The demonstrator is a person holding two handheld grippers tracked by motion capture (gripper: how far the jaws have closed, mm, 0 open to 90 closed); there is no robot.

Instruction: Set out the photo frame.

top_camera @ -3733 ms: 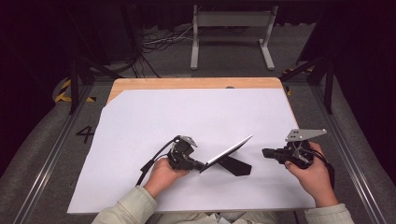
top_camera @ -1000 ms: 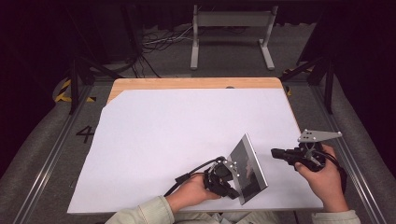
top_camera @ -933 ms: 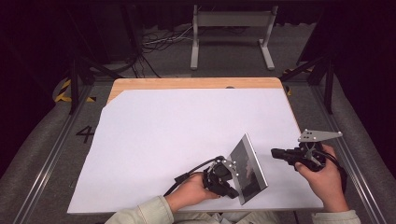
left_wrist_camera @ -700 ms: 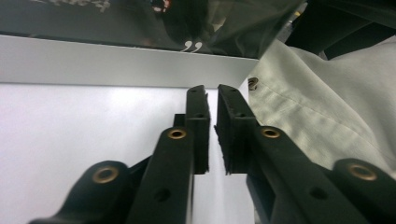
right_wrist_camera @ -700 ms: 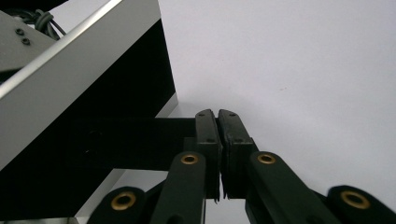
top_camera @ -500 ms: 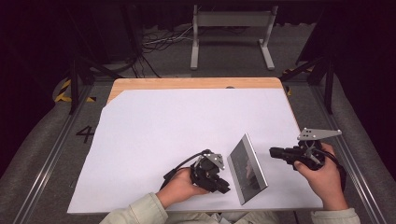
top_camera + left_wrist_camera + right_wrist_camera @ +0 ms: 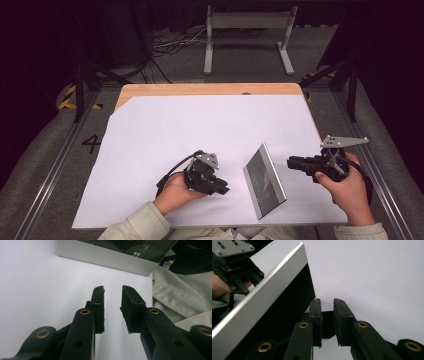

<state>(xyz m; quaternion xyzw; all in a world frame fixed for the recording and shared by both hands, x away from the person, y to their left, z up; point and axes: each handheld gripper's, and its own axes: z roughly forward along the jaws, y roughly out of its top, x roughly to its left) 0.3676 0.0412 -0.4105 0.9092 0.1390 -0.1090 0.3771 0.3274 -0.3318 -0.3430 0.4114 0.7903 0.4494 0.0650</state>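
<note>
A silver-edged frame (image 7: 265, 181) with a dark glossy face stands tilted on the white table cover (image 7: 165, 130), propped on a black stand (image 7: 287, 305) at its back. My left gripper (image 7: 223, 189) is a short way left of the frame, open and empty, pointing at it. In the left gripper view, the frame's lower edge (image 7: 105, 257) lies beyond the gripper (image 7: 113, 288). My right gripper (image 7: 291, 162) is close behind the frame on its right. Its jaws (image 7: 327, 301) stand slightly apart, with the stand's foot showing dark beyond the gap.
The white cover lies on a wooden tabletop (image 7: 200, 89) whose far strip is bare. A pale sleeve (image 7: 180, 297) is near the left gripper. A metal stand (image 7: 247, 35) and cables (image 7: 170, 45) are on the floor beyond the table.
The left gripper, which held the frame upright a second ago, has let go and drawn back to the left. The frame stays standing. The right gripper has barely moved.
</note>
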